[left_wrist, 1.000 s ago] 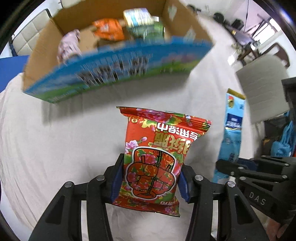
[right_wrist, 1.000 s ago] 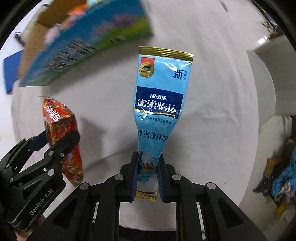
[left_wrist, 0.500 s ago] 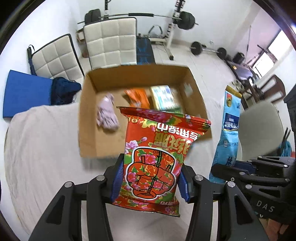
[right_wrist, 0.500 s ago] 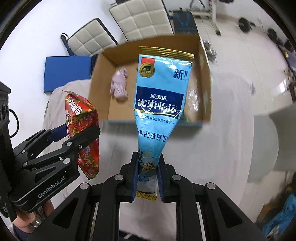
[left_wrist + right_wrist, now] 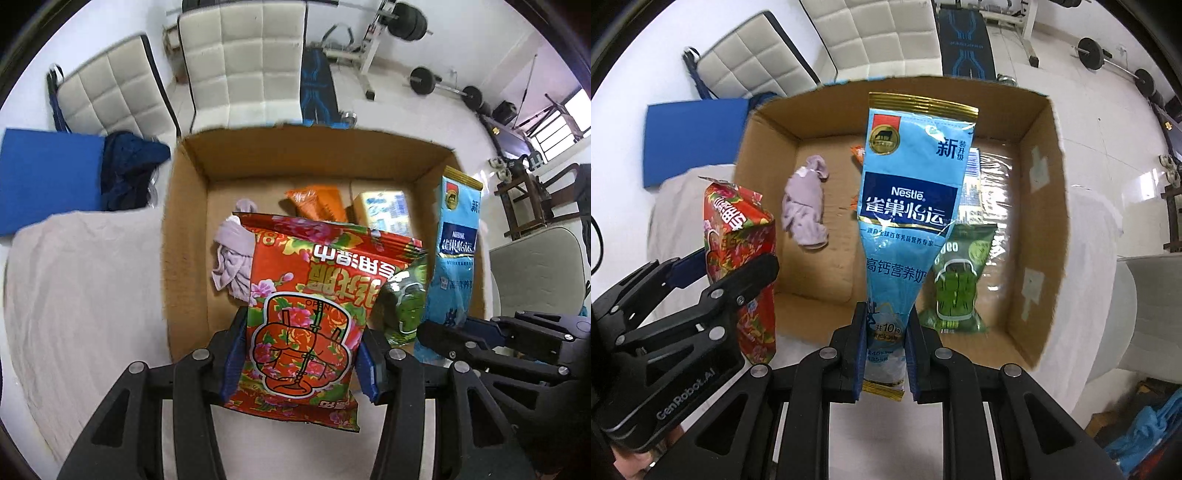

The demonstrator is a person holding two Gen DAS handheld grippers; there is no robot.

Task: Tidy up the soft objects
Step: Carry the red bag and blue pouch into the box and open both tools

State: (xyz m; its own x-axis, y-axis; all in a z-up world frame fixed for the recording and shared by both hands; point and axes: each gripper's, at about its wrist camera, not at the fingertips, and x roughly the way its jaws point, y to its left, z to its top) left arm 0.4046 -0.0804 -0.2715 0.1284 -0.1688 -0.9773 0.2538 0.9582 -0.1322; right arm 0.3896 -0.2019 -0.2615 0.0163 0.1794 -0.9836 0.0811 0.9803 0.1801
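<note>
Left wrist view: left tongs (image 5: 301, 354) clenched on red flowered foil snack bag (image 5: 314, 317), held upright over near edge of open brown cardboard box (image 5: 184, 240).
Far left: blue flat mat (image 5: 48, 177) and dark blue bundled cloth (image 5: 129, 166) beyond white cloth-covered counter (image 5: 81, 288).
Behind box: two white quilted chairs (image 5: 243, 62), weight bench and barbells on floor.
Box left side: crumpled lilac cloth (image 5: 232, 254) lying on box floor.
Box middle: orange snack packet (image 5: 317, 203) near back wall, pale yellow and blue packet (image 5: 384, 210) just beside it to the right.
Box right side: green foil packet (image 5: 406, 302), partly hidden by red bag.
Right edge: right tongs (image 5: 443, 332) gripping tall light blue Nestle milk powder pouch (image 5: 454, 251).
Right wrist view: left tongs (image 5: 720, 280) at far left with red flowered bag (image 5: 738, 236), bag over box's near left corner.
Centre: right tongs (image 5: 885, 347) clamped on bottom end of Nestle pouch (image 5: 908, 206), pouch upright, hanging above box interior.
Box contents here: lilac cloth (image 5: 805, 206) left, green packet (image 5: 956, 280) lying flat right of pouch, orange packet mostly hidden behind pouch.
Box (image 5: 1041, 206): sits on white counter (image 5: 1089, 258), flaps open.
</note>
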